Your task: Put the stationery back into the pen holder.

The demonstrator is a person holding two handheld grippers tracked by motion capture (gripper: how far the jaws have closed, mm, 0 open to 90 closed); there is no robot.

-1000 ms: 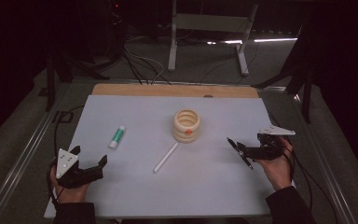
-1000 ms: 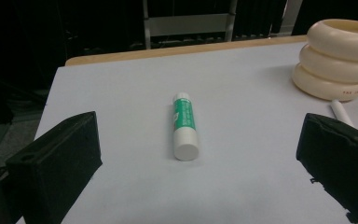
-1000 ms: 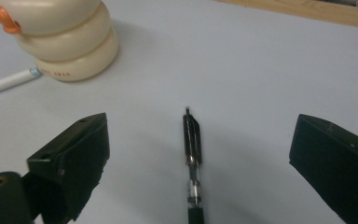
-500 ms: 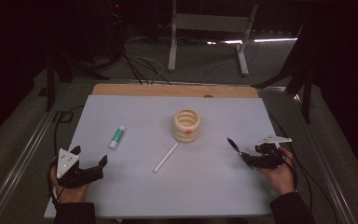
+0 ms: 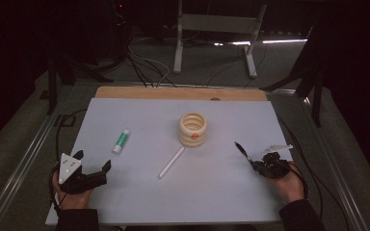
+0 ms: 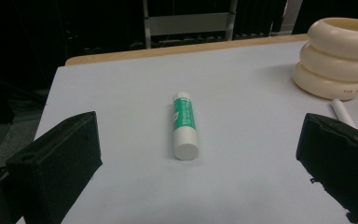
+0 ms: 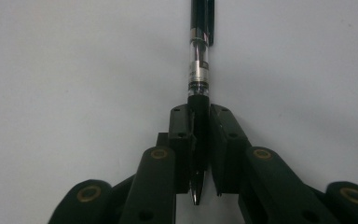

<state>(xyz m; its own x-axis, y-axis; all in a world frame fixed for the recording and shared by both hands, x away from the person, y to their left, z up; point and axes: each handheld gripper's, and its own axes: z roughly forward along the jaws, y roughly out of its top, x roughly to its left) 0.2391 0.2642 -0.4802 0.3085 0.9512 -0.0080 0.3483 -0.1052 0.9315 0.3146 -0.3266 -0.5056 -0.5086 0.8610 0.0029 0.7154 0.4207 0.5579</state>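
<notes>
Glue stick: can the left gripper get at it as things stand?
Probably yes. The left gripper has its jaws open and points straight at the glue stick, which lies flat with bare white table between them.

I'm sitting at what looks like a lab or recording room, not a home. My table (image 5: pixel 139 202) is covered with a plain pale sheet, with a bare wooden edge (image 5: pixel 178 93) at the far side. Around it the room is dark, with grey carpet (image 5: pixel 24 139) underfoot. Loose black cables (image 5: pixel 147 67) run over the floor, beside the white metal legs of a stand (image 5: pixel 214 29). Dark frame posts (image 5: pixel 53 72) rise at the table's far corners.
</notes>
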